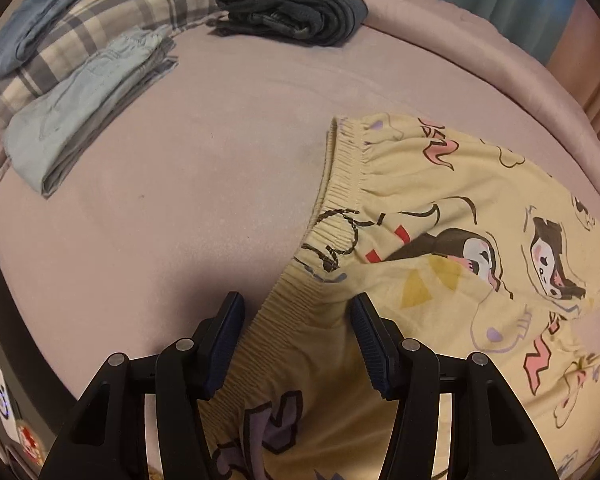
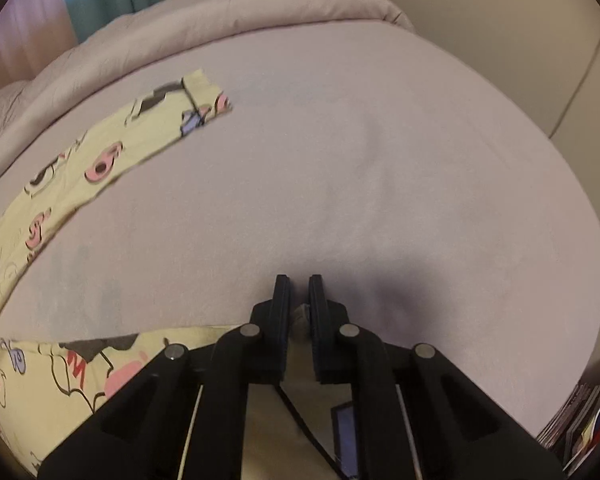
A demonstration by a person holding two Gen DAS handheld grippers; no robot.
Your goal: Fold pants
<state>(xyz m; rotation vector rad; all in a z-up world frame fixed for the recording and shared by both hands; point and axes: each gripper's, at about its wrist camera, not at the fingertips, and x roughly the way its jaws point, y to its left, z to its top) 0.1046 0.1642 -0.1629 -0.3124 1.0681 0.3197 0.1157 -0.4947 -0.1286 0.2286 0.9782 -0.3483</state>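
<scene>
Yellow cartoon-print pants (image 1: pixel 440 248) lie spread on the pink-grey bed (image 1: pixel 180 200). Their elastic waistband (image 1: pixel 340 184) runs down between the fingers of my left gripper (image 1: pixel 298 312), which is open and straddles the waistband's near end. In the right wrist view one pant leg (image 2: pixel 100 160) stretches to the far left and the other leg (image 2: pixel 80 376) lies under the gripper. My right gripper (image 2: pixel 299 284) is nearly closed on the near leg's cuff (image 2: pixel 302 314); a bit of fabric shows between the fingers.
Folded light-blue pants (image 1: pixel 80 112), a plaid garment (image 1: pixel 112 28), blue pants (image 1: pixel 24 36) and a dark folded pile (image 1: pixel 292 10) sit at the bed's far left. A rolled duvet (image 2: pixel 220 20) lines the far edge. Books (image 2: pixel 580 416) are stacked off the bed's right.
</scene>
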